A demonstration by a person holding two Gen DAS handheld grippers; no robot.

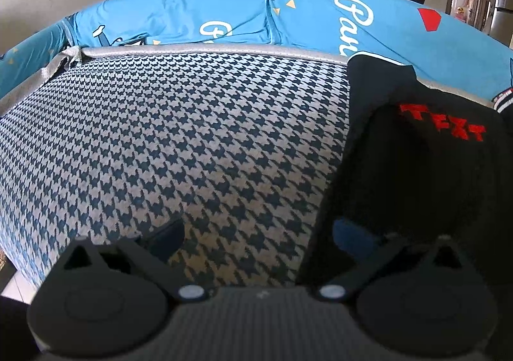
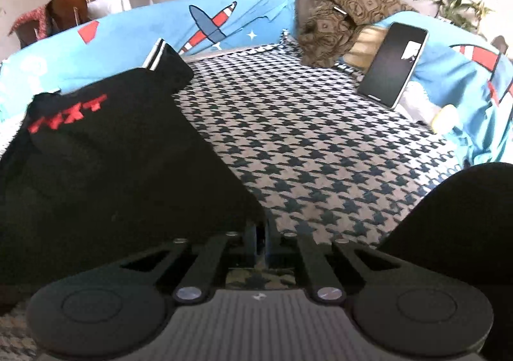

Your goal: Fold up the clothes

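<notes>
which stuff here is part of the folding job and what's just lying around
Part of the job:
black garment with red lettering
right gripper, shut on the garment's edge
left gripper, open beside the garment

Just lying about:
phone propped at the back
brown patterned cloth
blue printed cover
houndstooth cover everything lies on

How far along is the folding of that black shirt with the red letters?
Partly done, it seems: the black garment lies bunched, one layer doubled over, on the houndstooth cover. In hand: the right gripper is shut at the garment's near edge, apparently pinching it; the left gripper is open, one finger over the cloth. Left: the striped cuff sticks out, so tidy folds remain.
</notes>
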